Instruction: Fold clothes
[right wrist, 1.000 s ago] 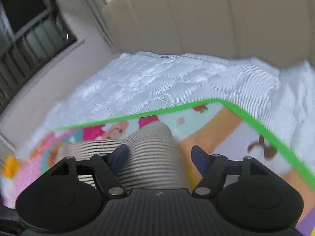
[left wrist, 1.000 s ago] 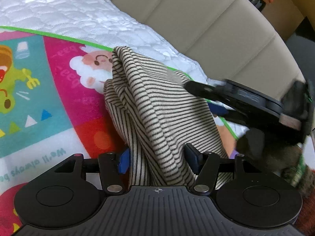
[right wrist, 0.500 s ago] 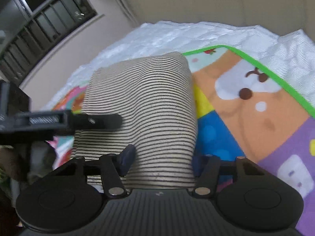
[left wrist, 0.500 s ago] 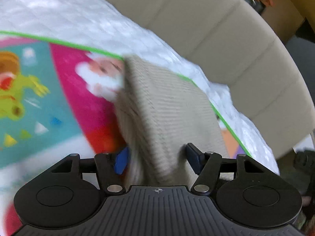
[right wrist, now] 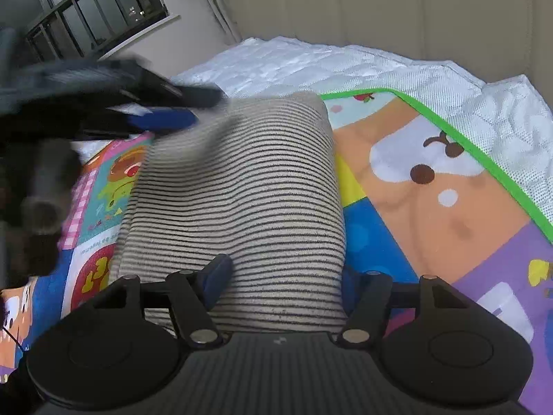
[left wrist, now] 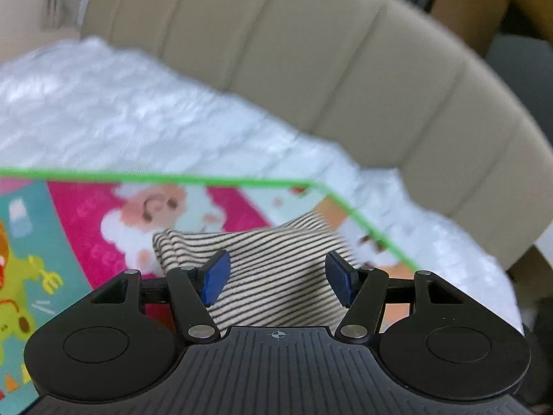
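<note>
Left wrist view: striped garment sits as a compact bundle on the play mat, near the mat's green-edged corner at 1 o'clock, with the white quilt and beige headboard beyond. Left tool has its blue pads apart, cloth between them, neither pad visibly pressing, so it reads as let go (frame is blurred, so contact is a judgement). Right wrist view: same garment is a folded rectangle running toward 12 o'clock, edges fairly square. Right tool straddles the near end, jaws opening, cloth between them, no clear pinch. Left tool is a blur at 10 o'clock by the far corner. Progress: this piece looks essentially folded; what's left is clearing both tools, maybe a final smoothing. No other clothes visible.
</note>
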Action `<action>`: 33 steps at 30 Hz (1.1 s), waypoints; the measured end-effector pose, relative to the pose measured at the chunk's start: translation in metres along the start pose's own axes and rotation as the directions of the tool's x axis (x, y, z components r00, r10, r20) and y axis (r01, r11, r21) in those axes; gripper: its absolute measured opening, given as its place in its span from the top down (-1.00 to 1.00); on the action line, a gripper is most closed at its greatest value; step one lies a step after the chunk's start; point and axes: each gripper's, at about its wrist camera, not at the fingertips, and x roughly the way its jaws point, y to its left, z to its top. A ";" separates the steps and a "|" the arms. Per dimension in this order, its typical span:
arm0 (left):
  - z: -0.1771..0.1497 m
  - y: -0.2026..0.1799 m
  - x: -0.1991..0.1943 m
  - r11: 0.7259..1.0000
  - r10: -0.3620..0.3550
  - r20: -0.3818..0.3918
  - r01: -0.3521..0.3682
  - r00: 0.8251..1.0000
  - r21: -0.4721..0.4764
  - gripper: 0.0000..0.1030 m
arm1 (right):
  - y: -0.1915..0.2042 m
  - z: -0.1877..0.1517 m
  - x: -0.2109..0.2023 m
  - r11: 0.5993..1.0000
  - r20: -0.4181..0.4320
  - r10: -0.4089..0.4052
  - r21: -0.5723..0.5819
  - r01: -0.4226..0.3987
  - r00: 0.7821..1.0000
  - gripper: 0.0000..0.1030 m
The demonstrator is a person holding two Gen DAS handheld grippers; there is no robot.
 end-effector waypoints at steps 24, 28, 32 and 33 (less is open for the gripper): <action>-0.032 -0.002 -0.053 0.977 0.183 0.030 -0.179 0.983 -0.116 -0.64 | 0.016 -0.015 0.023 0.999 -0.021 -0.010 -0.043 0.009 1.000 -1.00; -0.055 0.017 -0.045 0.929 0.195 -0.064 -0.205 0.979 -0.310 -0.65 | 0.016 -0.015 0.027 0.999 -0.032 -0.014 -0.043 0.013 0.999 -1.00; -0.066 0.024 -0.038 0.921 0.138 -0.045 -0.145 0.989 -0.361 -0.73 | 0.005 -0.006 0.014 0.999 -0.018 0.024 0.034 -0.024 1.000 -1.00; -0.066 0.024 -0.038 0.928 0.129 -0.037 -0.133 0.991 -0.349 -0.72 | -0.001 -0.003 0.004 0.998 0.019 0.018 0.058 -0.019 1.000 -1.00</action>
